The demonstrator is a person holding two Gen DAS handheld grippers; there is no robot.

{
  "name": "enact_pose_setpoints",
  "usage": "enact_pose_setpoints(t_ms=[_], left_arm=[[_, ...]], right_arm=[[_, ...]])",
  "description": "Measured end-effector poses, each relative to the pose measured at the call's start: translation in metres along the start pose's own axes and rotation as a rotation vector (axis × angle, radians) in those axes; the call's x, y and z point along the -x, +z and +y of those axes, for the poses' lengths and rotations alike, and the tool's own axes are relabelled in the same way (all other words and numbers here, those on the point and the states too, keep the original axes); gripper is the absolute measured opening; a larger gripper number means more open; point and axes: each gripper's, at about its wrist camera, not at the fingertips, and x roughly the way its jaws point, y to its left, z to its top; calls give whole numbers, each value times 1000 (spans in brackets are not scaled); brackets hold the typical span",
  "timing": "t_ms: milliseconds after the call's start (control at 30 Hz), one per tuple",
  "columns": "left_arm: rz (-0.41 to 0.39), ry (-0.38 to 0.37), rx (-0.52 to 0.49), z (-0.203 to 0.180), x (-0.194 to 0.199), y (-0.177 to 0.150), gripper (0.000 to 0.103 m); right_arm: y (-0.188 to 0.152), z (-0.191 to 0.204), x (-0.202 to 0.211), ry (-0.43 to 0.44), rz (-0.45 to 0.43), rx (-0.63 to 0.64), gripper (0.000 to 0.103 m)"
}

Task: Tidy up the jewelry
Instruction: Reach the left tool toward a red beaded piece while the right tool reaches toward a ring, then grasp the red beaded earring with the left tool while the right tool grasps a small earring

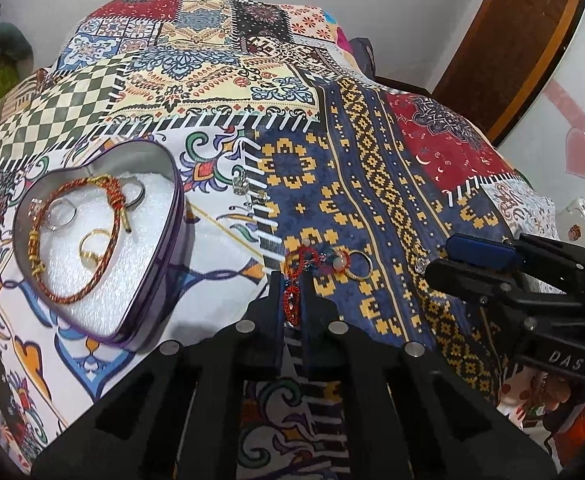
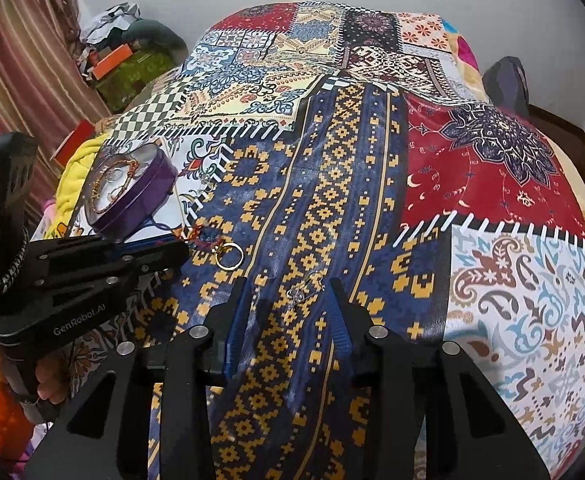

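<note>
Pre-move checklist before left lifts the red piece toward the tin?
1. Left gripper shut on red beaded bracelet: ok.
2. Bracelet free of the gold ring beside it: cannot tell; they lie close together.
3. Heart-shaped tin open, lid off: ok.
4. Room on the tin's white padding: ok; a braided bracelet and rings sit there.
5. Right gripper open, clear of left's path: ok.

Black left gripper, blue pads, silver screws.

Left tool hides part of the red bracelet (beaded?).
</note>
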Motion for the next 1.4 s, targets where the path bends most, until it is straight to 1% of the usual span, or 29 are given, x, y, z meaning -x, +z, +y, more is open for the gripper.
enact_pose_setpoints(t_ms=[133,233,300,467,567,667,967,1167,1300,1400], left_arm=[[-12,25,-7,-1,11,-10,5],[-24,42,-8,2,19,-16,5],[-32,45,3,7,25,-18,5],[-51,42,37,19,33,-20,5],[-58,35,50,24,36,-22,5],[-66,30,48,26,38,-24,5],[-90,10,62,37,45,-23,5],[-98,3,80,45,48,-26,5],[-100,-2,86,48,47,-27,5],[-102,-7,89,49,47,-28,5]], right_arm=[[-4,4,2,-19,7,11,29],[-3,11,7,-25,-9,37,29],[-2,14,7,-11,-5,43,29],[-3,17,-14,-22,51,36,28],[-1,17,-24,-52,73,34,23],[2,17,-26,-71,67,23,21],[10,15,-27,-119,35,-30,21],[16,15,-28,-135,29,-33,21],[19,17,-32,-163,31,-22,21],[20,18,-30,-156,22,-29,21]])
